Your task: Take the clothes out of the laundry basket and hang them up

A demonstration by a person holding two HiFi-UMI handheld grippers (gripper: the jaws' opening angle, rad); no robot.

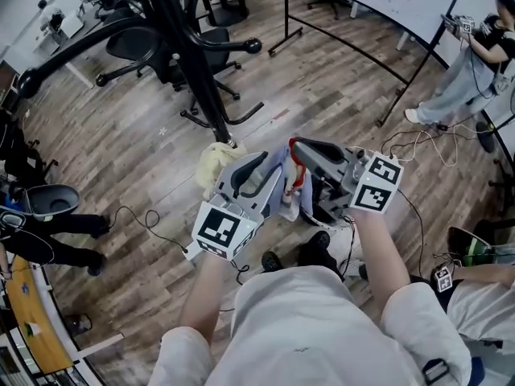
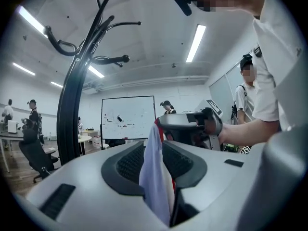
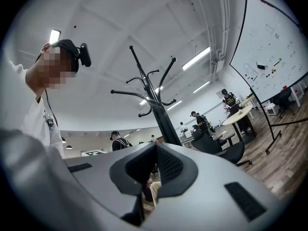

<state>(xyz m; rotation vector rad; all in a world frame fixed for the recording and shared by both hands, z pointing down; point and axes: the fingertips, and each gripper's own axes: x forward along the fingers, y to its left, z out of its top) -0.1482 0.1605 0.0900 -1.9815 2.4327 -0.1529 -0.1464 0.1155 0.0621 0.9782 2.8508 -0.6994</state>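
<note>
A white and pale-blue garment [image 1: 288, 185] with red trim hangs between my two raised grippers. In the left gripper view it [image 2: 153, 172] drapes down through the gap of my left gripper [image 2: 154, 148], whose jaws stand apart and do not pinch it. My left gripper [image 1: 264, 163] is just left of the cloth. My right gripper [image 1: 295, 146] is shut, and the garment's red top edge [image 2: 156, 125] hangs from its tip. In the right gripper view the right gripper's [image 3: 155, 146] jaw tips meet. The black coat rack [image 1: 189, 63] stands just beyond. I see no basket.
A cream cloth [image 1: 216, 163] lies at the foot of the coat rack [image 3: 154, 102]. Office chairs [image 1: 141, 43] stand behind it, a whiteboard on a black frame [image 1: 378, 6] at the back right. A person [image 1: 475, 63] stands far right; cables [image 1: 145, 219] trail over the wooden floor.
</note>
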